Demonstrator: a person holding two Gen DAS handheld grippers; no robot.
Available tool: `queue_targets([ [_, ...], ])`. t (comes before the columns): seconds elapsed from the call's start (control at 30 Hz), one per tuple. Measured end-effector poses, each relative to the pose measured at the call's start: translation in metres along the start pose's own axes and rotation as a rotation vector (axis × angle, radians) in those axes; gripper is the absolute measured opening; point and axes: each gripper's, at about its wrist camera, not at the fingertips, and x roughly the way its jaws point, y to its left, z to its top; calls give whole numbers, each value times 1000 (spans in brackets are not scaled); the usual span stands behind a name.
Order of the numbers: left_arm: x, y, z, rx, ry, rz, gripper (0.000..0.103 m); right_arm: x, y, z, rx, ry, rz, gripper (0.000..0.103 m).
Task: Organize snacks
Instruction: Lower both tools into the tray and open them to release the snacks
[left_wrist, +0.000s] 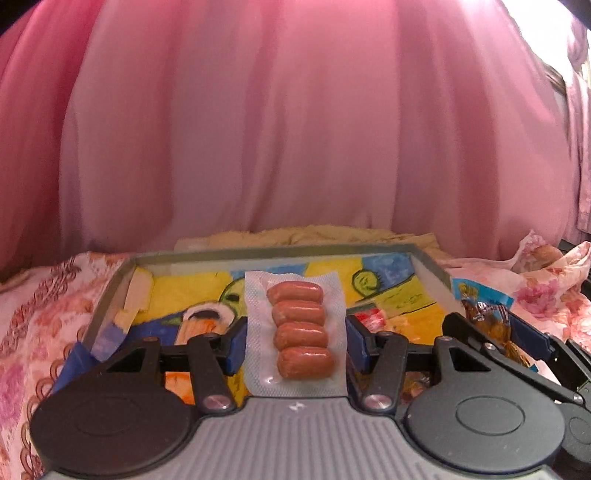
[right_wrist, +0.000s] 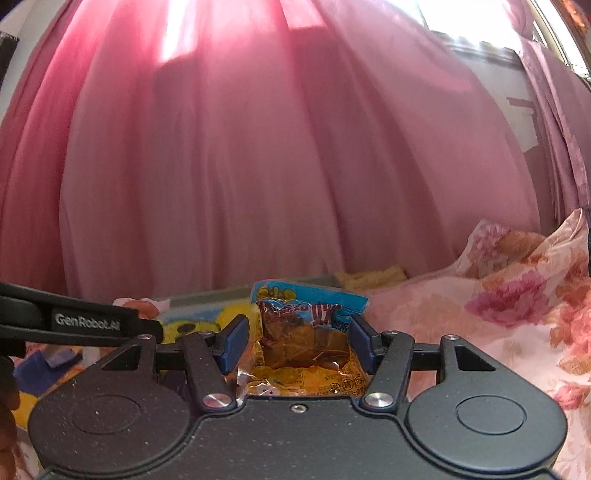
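A clear vacuum pack of several small sausages (left_wrist: 300, 332) sits between the blue pads of my left gripper (left_wrist: 295, 343), which is shut on its side edges. It hangs over a shallow grey tray (left_wrist: 258, 253) lined with a colourful drawing. A snack packet (right_wrist: 306, 332) with a blue top and brown contents is pinched by my right gripper (right_wrist: 299, 343), just past the tray's right rim. The left wrist view shows that packet (left_wrist: 480, 310) and the right gripper (left_wrist: 495, 332) at the right. A side of the left gripper (right_wrist: 74, 325) reaches in from the left of the right wrist view.
The tray lies on a floral pink bedsheet (left_wrist: 44, 306), which bunches up at the right (right_wrist: 517, 302). A yellow cloth (left_wrist: 314, 236) lies behind the tray. A pink curtain (left_wrist: 295, 129) closes off the whole back.
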Motion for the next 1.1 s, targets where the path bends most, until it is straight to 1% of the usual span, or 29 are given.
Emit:
queue_targets([
  [0.17, 6, 12, 0, -46, 31, 9, 58, 4, 1, -6, 4, 28, -10, 61],
  [0.3, 6, 14, 2, -47, 43, 12, 59, 8, 1, -9, 13, 55, -16, 62],
  [0.4, 8, 13, 2, -45, 59, 9, 62, 9, 1, -11, 9, 71, -18, 63],
  [0.5, 11, 14, 1, -59, 83, 12, 63, 9, 3, -11, 3, 74, -21, 66],
  [0.57, 11, 18, 1, -98, 87, 9, 65, 8, 4, -11, 4, 75, -19, 70],
  [0.6, 10, 21, 1, -118, 89, 4, 68, 8, 4, -11, 3, 76, -15, 71],
  [0.63, 8, 23, 1, -142, 89, 0, 74, 9, 4, -10, 0, 78, -15, 73],
  [0.7, 4, 27, 4, -173, 84, 8, 79, 7, 5, -8, -9, 66, -22, 77],
  [0.77, -2, 30, 7, -174, 74, 11, 81, 4, 6, -5, -16, 55, -21, 84],
  [0.8, -6, 31, 9, -166, 68, 17, 84, 4, 6, -3, -15, 54, -20, 85],
  [0.9, -20, 32, 15, -147, 32, 46, 95, -1, 7, 3, -12, 46, -25, 89],
  [0.93, -26, 33, 16, -144, 18, 52, 98, -5, 7, 5, -13, 39, -25, 92],
  [0.97, -31, 33, 18, -141, 6, 58, 99, -9, 8, 9, -15, 27, -28, 96],
  [1.07, -50, 35, 22, -139, -30, 70, 102, -23, 9, 19, -19, -5, -27, 102],
  [1.1, -56, 37, 22, -141, -39, 71, 102, -28, 9, 22, -19, -13, -27, 102],
])
